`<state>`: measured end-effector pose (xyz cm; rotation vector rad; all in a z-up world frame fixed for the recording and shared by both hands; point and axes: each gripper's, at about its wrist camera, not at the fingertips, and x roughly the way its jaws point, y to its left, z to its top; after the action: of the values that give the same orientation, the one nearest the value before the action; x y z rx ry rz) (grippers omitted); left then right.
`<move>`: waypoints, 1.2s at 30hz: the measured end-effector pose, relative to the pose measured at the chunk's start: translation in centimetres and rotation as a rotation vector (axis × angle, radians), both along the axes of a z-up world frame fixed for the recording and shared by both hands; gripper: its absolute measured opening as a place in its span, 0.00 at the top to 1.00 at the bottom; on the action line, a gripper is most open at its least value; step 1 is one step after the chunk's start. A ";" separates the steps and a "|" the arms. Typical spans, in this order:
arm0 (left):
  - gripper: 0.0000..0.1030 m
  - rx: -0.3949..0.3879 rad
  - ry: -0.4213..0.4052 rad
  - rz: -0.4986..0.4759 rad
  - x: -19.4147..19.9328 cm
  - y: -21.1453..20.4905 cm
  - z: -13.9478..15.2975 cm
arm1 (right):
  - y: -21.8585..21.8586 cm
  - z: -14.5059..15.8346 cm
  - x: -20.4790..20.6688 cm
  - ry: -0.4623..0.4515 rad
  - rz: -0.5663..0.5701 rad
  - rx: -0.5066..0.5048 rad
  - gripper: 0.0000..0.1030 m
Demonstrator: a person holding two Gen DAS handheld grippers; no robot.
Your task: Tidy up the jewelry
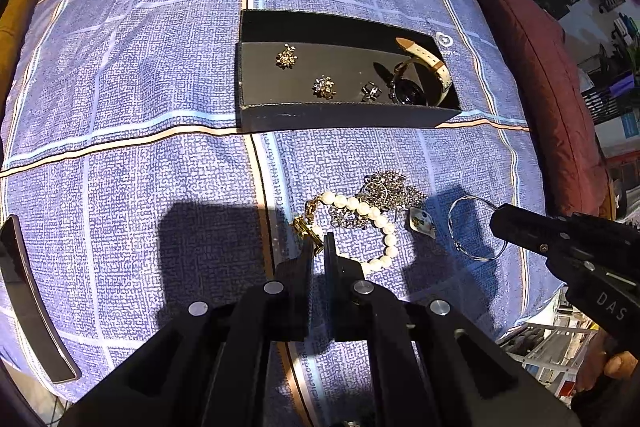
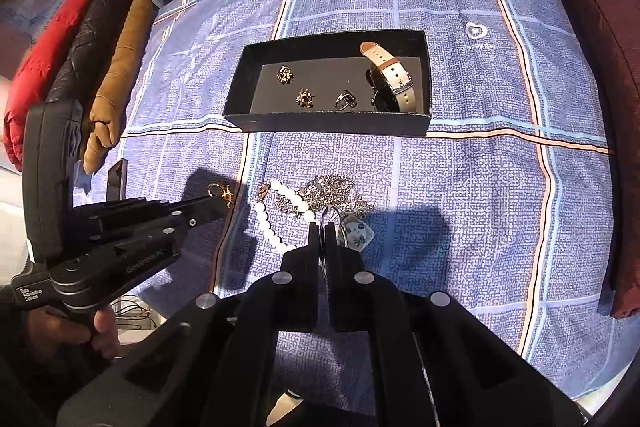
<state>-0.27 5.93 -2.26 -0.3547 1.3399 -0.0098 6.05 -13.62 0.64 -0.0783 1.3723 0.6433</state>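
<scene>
Silver bangle point(image 1: 456, 245), a thin wire hoop, is pinched at its far-right rim by the right gripper point(image 1: 496, 217), jaws clenched on the wire. The hoop hangs from the tips toward the near side, and its low edge looks close to the cloth; cannot tell if it is clear of it. Gold piece point(image 1: 305, 227) sits at the tips of the left gripper point(image 1: 319, 247), jaws clenched, apparently nipping it; the right wrist view shows it at that tip, apart from the heap.

Between the two grippers is the loose heap: pearl strand point(image 1: 376, 215), curving near to far, tangled silver chain point(image 1: 390, 187) just beyond it, and a pale pendant point(image 1: 422, 223) beside the bangle.

The black box point(image 1: 344, 119) lies on the far side of the heap, well apart, with its long axis left-right. Inside it are two gold earrings point(image 1: 286, 57) at the left, a ring point(image 1: 371, 91) in the middle and a watch point(image 1: 424, 61) filling the right end. Everything rests on the blue plaid bedspread point(image 1: 160, 67), with a maroon cushion point(image 1: 552, 87) along the right edge.

Key relation: the box is straight ahead, far of both tips. The right hand lines up with the crowded watch end, the left hand with the earring end. Likely step is carrying the bangle and the gold piece to the box. My guess is that the bangle needs to go left of the watch, where the floor is bare. Risk: the hoop snags the pendant or chain on the way up.
</scene>
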 end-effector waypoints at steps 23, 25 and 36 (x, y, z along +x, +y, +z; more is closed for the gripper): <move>0.95 0.028 -0.133 0.002 8.8 0.4 4.4 | 6.0 3.5 8.1 -0.082 0.027 0.106 0.97; 0.95 0.052 -0.137 -0.008 10.3 0.4 4.4 | 6.6 2.8 9.6 -0.072 0.025 0.098 0.97; 0.48 0.133 -0.105 0.009 10.1 1.7 3.0 | 3.9 -1.2 11.7 -0.025 -0.009 -0.007 0.72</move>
<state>9.87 7.67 0.71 -0.2446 1.2280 0.0668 17.74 -9.68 -0.52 -0.0858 1.3503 0.6285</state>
